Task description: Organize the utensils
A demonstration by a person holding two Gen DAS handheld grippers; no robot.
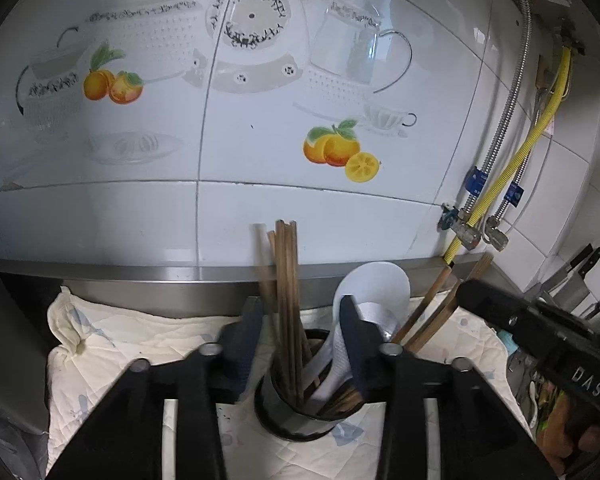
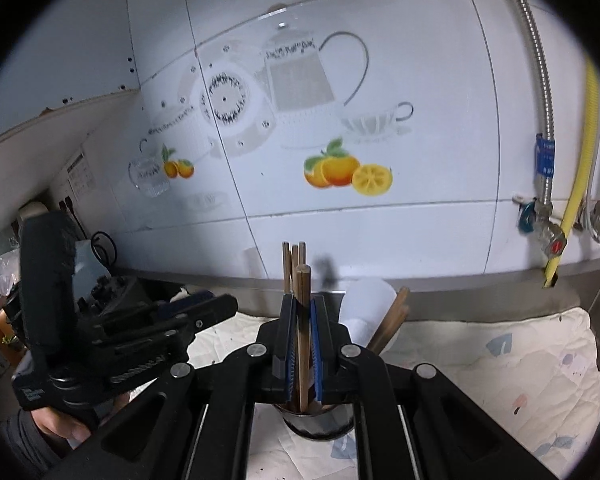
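Note:
A black holder cup (image 1: 296, 416) (image 2: 320, 426) stands on a quilted cloth and holds several wooden chopsticks (image 1: 286, 280) and a white spoon (image 1: 376, 292) (image 2: 366, 308). My left gripper (image 1: 300, 340) is open just above the cup. The upright chopsticks stand between its fingers, clear of both pads. In the right wrist view this left gripper (image 2: 216, 306) shows at the left, with a hand below it. My right gripper (image 2: 303, 320) (image 1: 466, 288) is shut on a wooden chopstick (image 2: 302, 312) whose lower end reaches into the cup.
The pale cloth (image 1: 100, 340) (image 2: 500, 360) lies on a steel counter under a tiled wall. Valves and hoses (image 1: 472, 232) (image 2: 552, 232) sit at the back right, including a yellow hose (image 1: 540, 120). Knives (image 1: 576, 280) and other utensils crowd the right edge.

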